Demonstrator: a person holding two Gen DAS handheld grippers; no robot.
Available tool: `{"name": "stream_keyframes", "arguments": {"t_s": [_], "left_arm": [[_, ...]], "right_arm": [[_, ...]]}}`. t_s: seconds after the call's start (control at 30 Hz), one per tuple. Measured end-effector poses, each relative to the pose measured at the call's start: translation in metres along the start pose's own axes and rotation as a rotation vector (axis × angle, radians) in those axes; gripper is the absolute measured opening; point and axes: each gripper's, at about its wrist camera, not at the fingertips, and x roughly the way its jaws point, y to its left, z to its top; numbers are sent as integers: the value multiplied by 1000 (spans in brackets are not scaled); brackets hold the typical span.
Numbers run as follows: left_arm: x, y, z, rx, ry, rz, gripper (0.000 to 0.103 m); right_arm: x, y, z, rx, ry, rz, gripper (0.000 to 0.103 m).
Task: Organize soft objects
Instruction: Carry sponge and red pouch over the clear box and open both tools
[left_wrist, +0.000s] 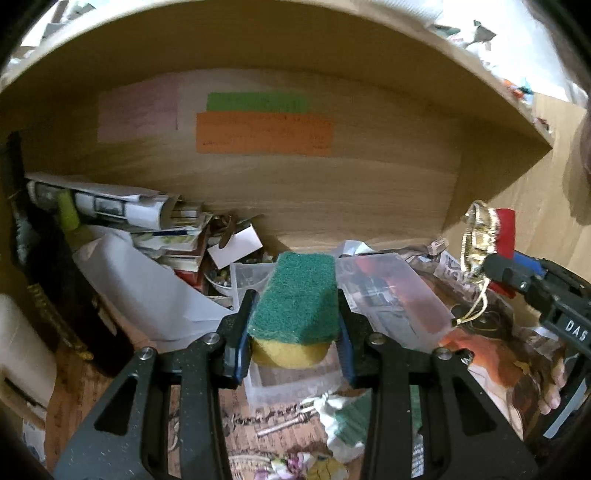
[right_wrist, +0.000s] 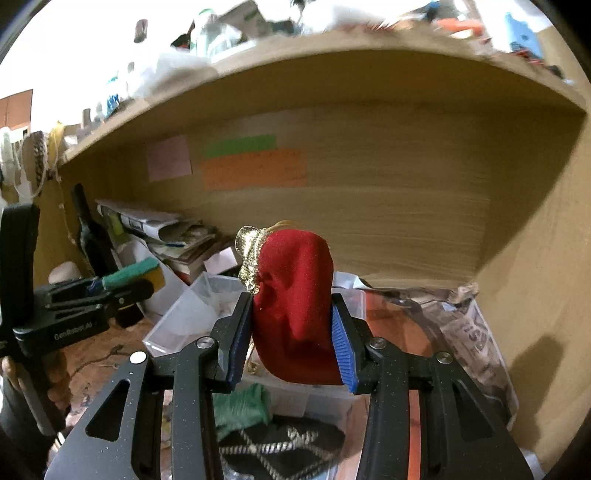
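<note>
My left gripper (left_wrist: 293, 314) is shut on a green-and-yellow sponge (left_wrist: 295, 295), green scouring side up, held above a clear plastic box (left_wrist: 255, 275). My right gripper (right_wrist: 291, 328) is shut on a red cloth pouch (right_wrist: 295, 306) with gold trim (right_wrist: 251, 254), held above a clear plastic bin (right_wrist: 184, 317). The right gripper (left_wrist: 517, 277) with the red pouch (left_wrist: 504, 229) shows at the right of the left wrist view. The left gripper with the sponge (right_wrist: 133, 275) shows at the left of the right wrist view.
A wooden shelf back (left_wrist: 332, 192) carries pink, green and orange paper notes (left_wrist: 264, 133). Stacked papers and books (left_wrist: 147, 221) and a dark bottle (right_wrist: 92, 236) stand at the left. Green cloth (right_wrist: 243, 406) and a dark patterned cloth (right_wrist: 280, 446) lie below. Crumpled newspaper (right_wrist: 469, 332) lies at the right.
</note>
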Motion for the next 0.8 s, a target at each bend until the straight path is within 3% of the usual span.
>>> {"name": "stream_keyframes", "arguments": {"t_s": [0.6,0.8], "left_arm": [[123,-10,-5,53,350,-62,38],[140,-16,-8,94,394,-51,39]], "right_arm": [[115,-14,-18,-59,346,15,38],[132,-16,-24,-69,418,33,38]]}}
